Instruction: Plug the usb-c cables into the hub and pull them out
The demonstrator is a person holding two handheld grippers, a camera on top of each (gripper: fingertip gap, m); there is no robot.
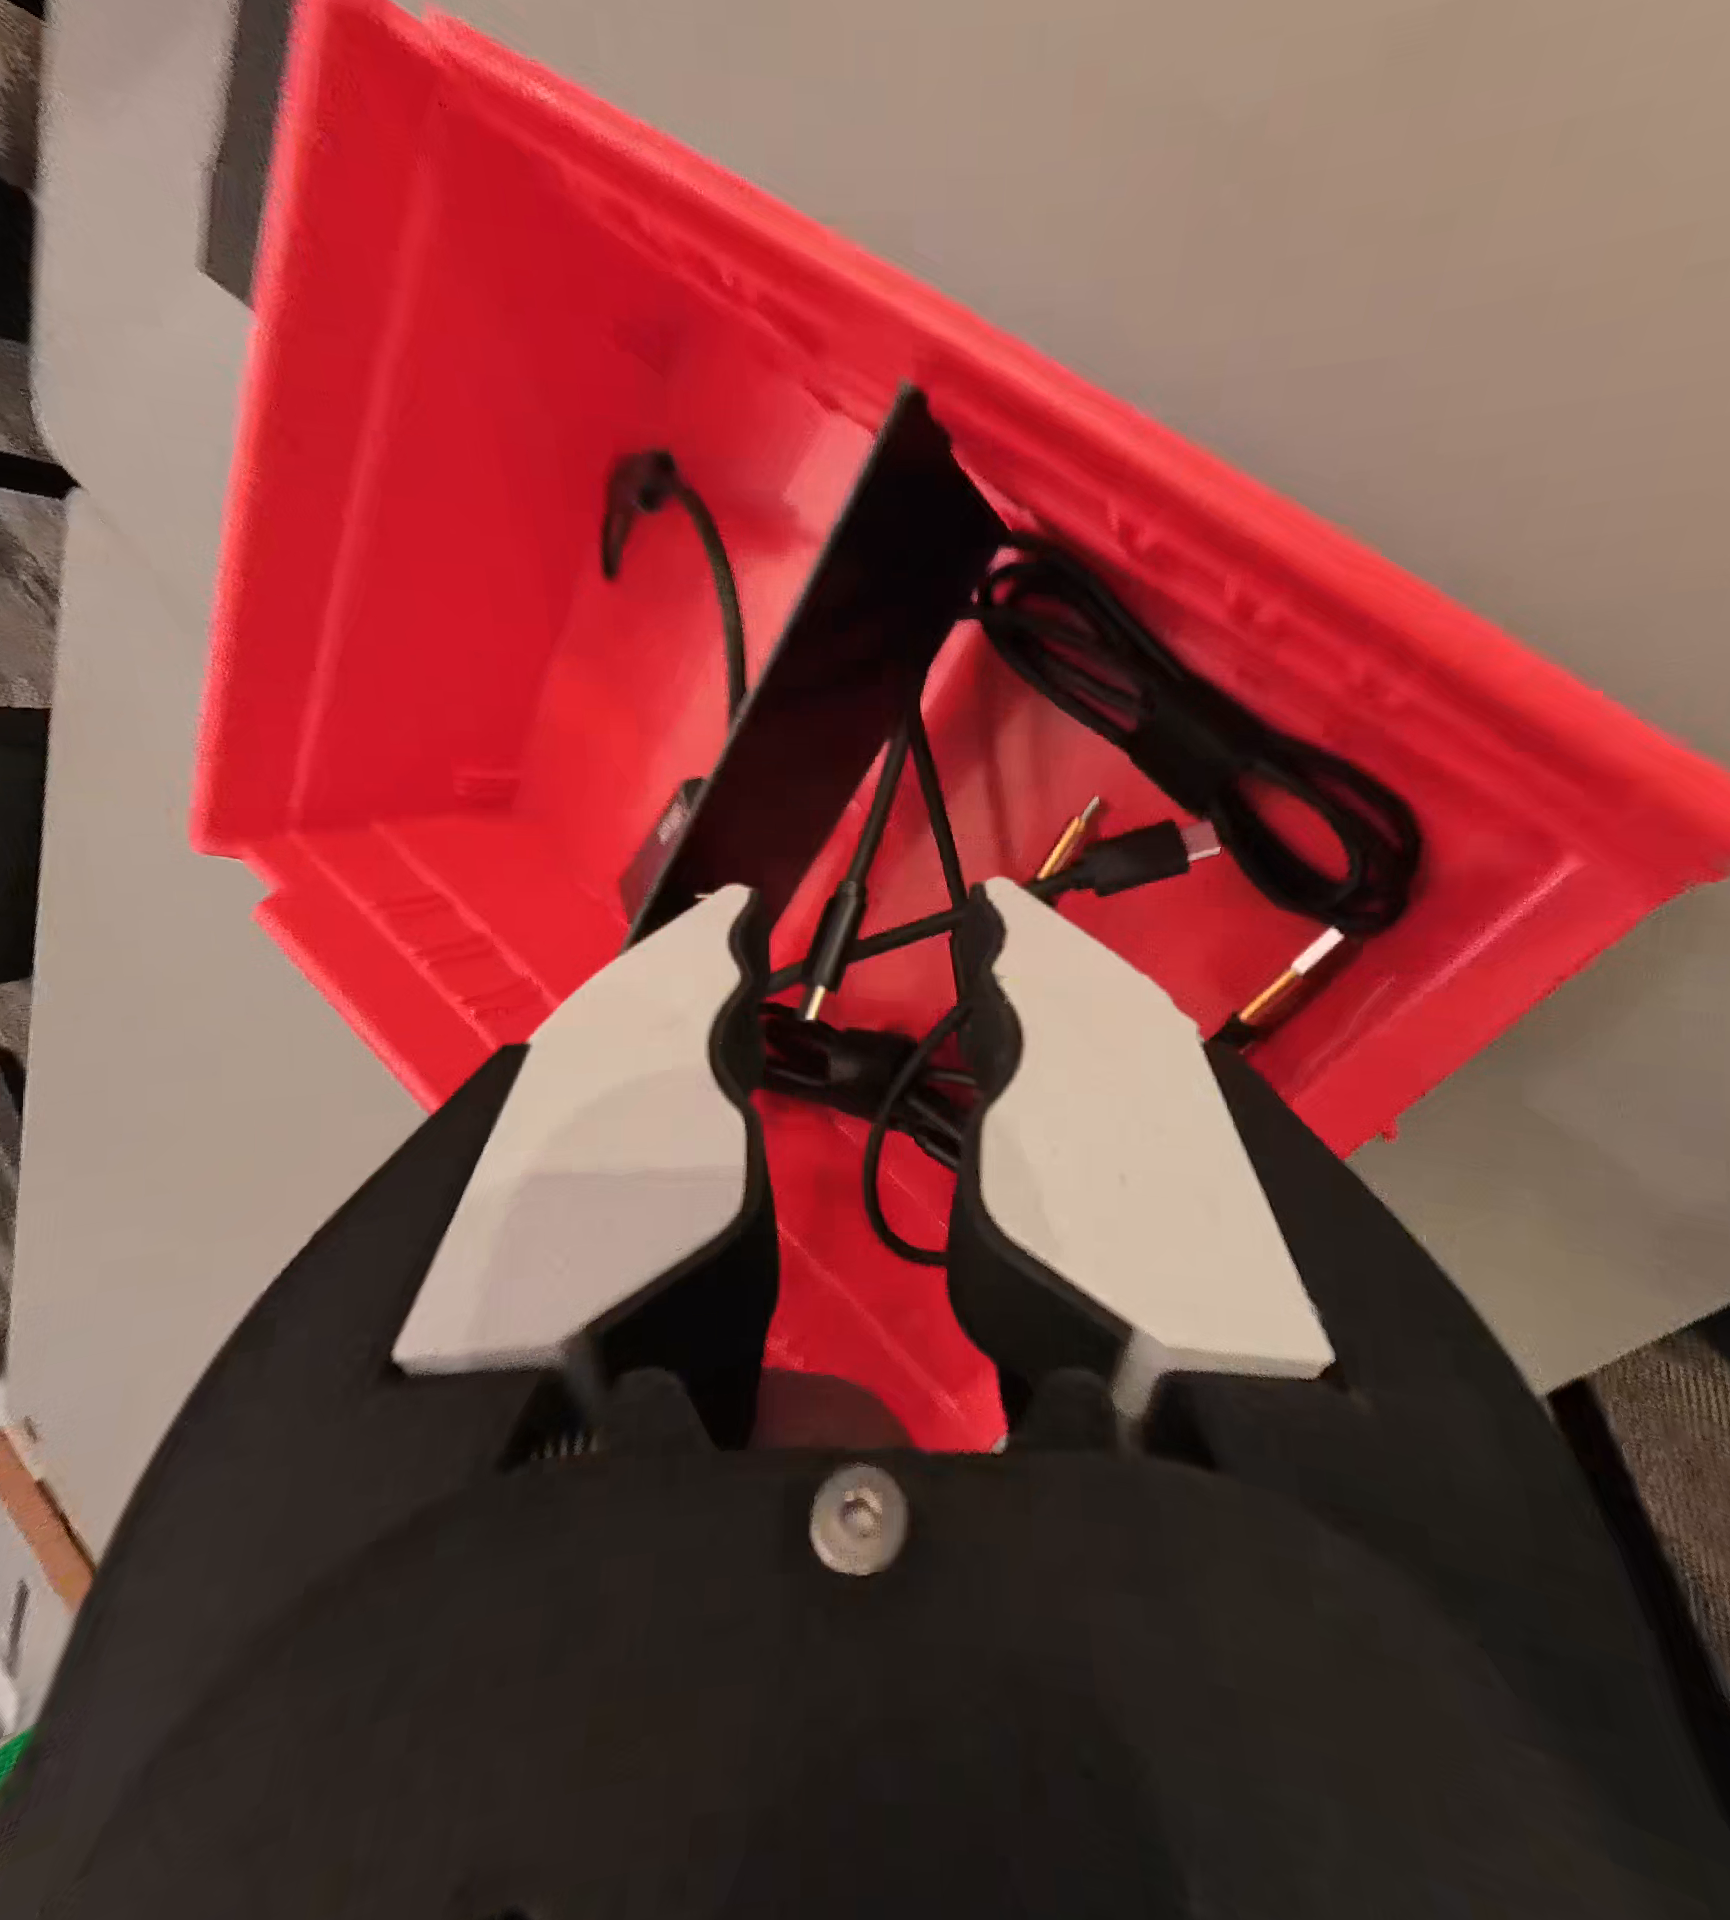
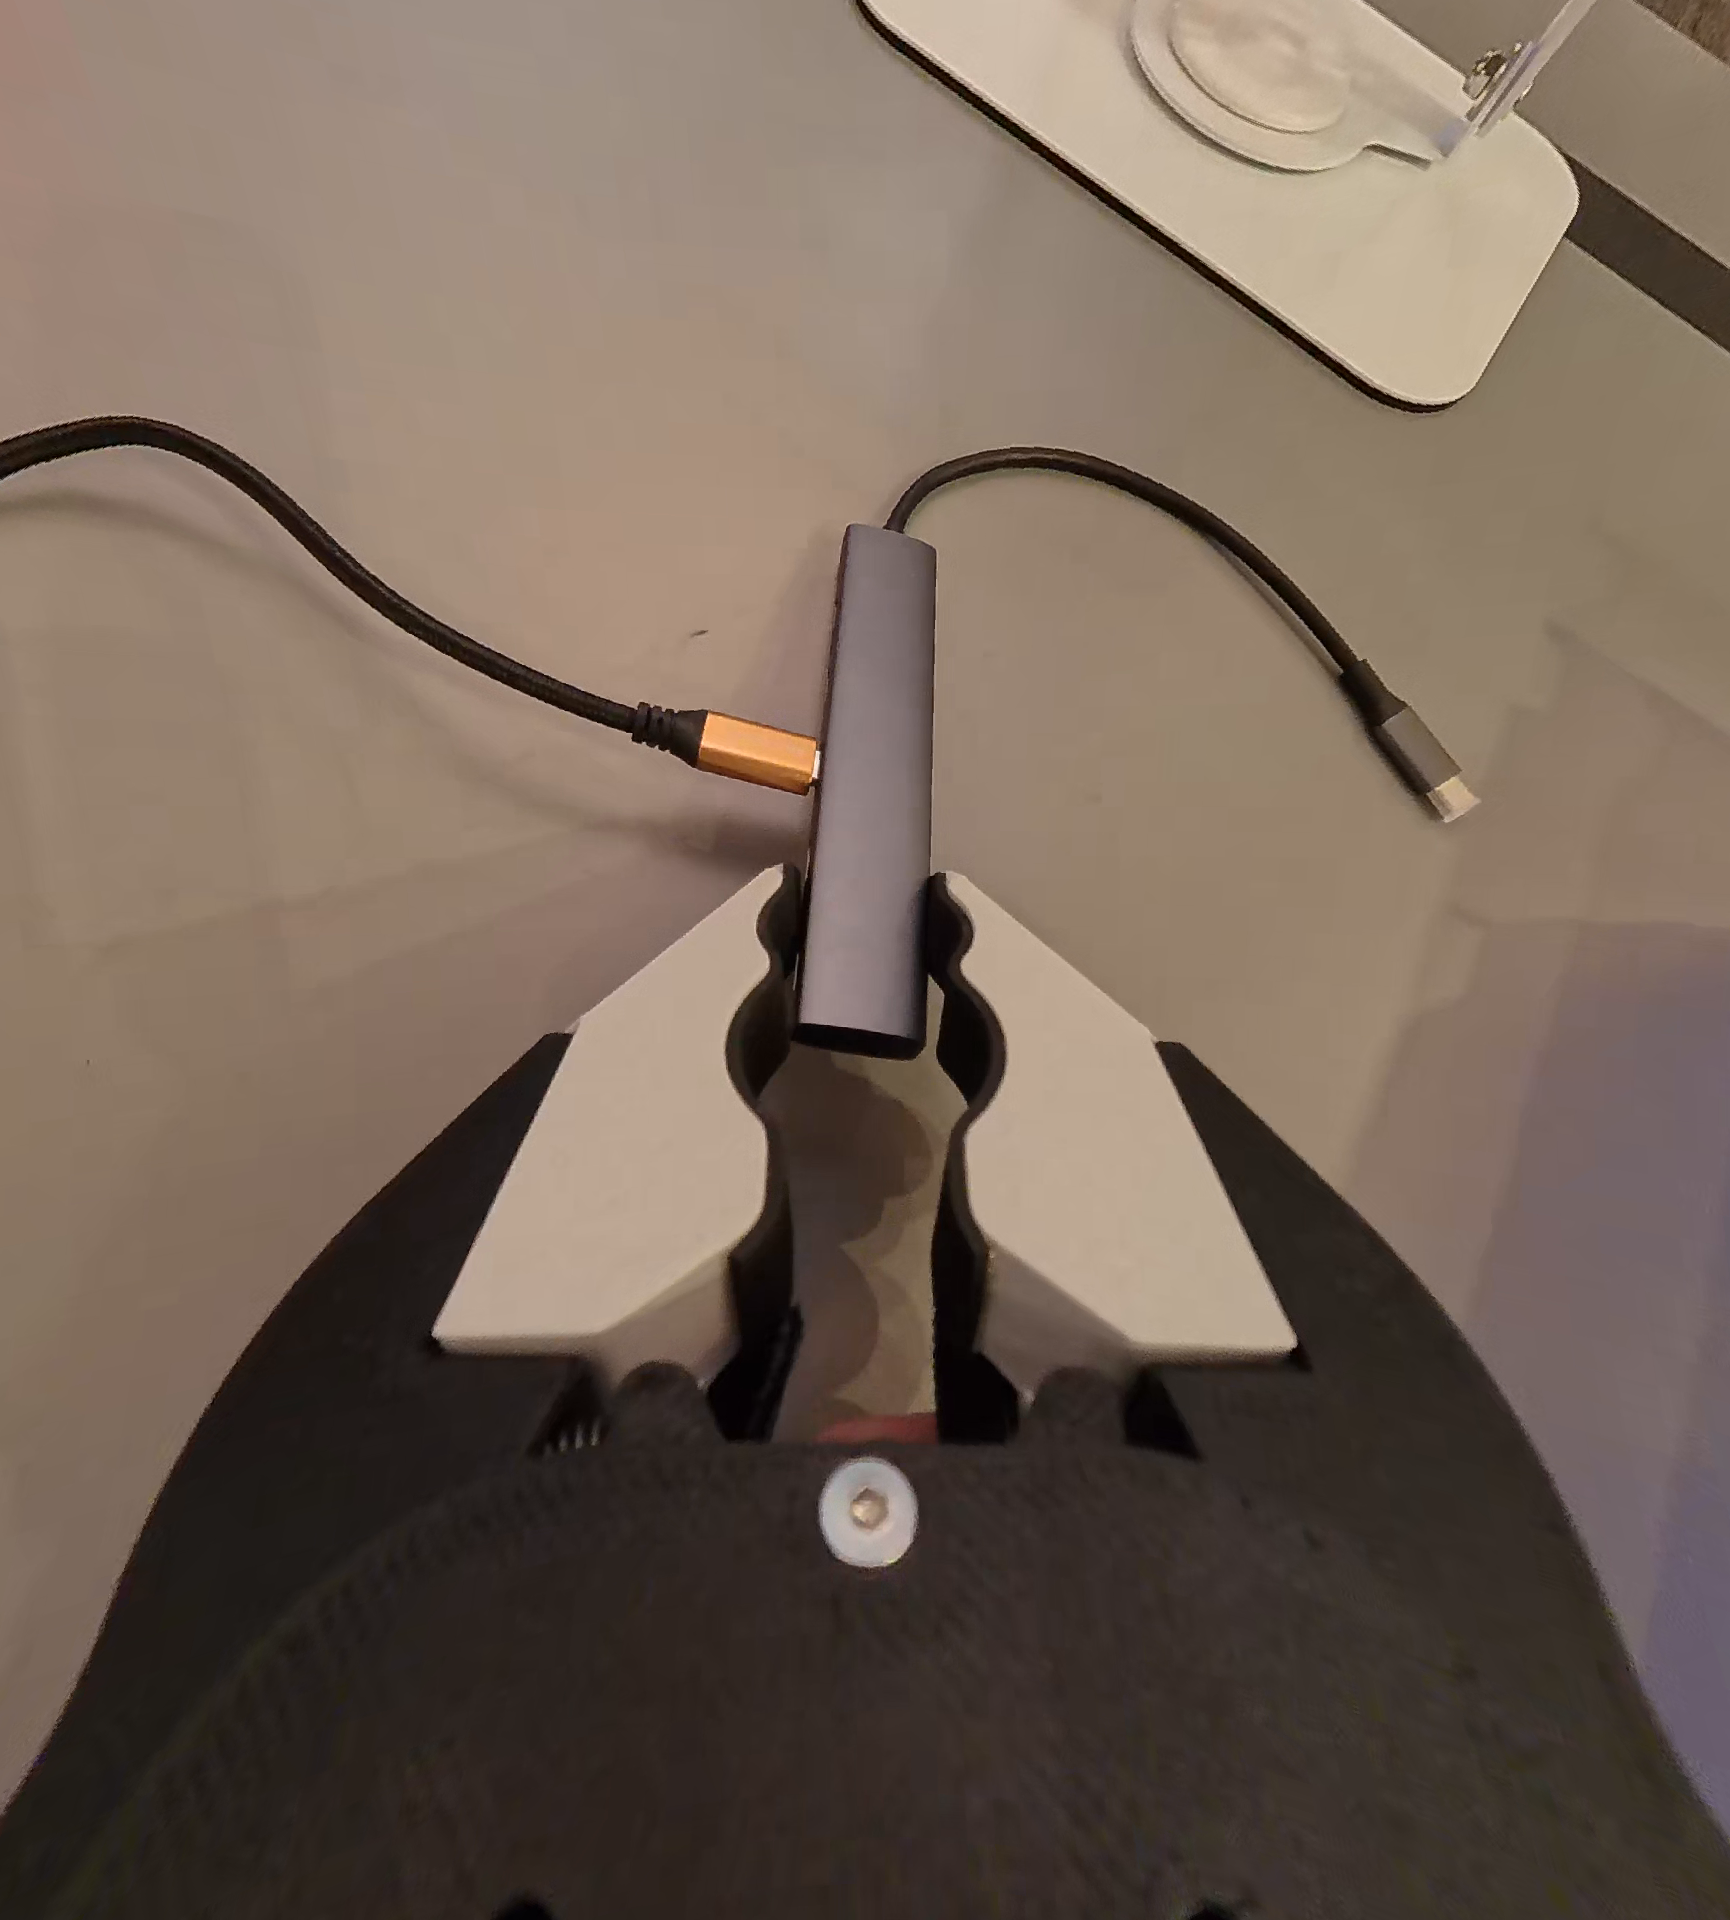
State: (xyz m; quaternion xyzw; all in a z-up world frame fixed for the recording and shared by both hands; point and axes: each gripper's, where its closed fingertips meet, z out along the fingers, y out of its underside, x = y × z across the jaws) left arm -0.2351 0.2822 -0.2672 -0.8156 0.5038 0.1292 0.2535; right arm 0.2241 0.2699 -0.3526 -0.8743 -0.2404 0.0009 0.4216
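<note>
Through the left wrist view I hold my left gripper [image 1: 866,925] agape and empty above loose cables [image 1: 1204,717] in the red bin [image 1: 404,520]; through the right, my right gripper [image 2: 863,902] clamps the hub [image 2: 876,790], one gold-plugged cable [image 2: 752,750] seated in its left side; more wait.
</note>
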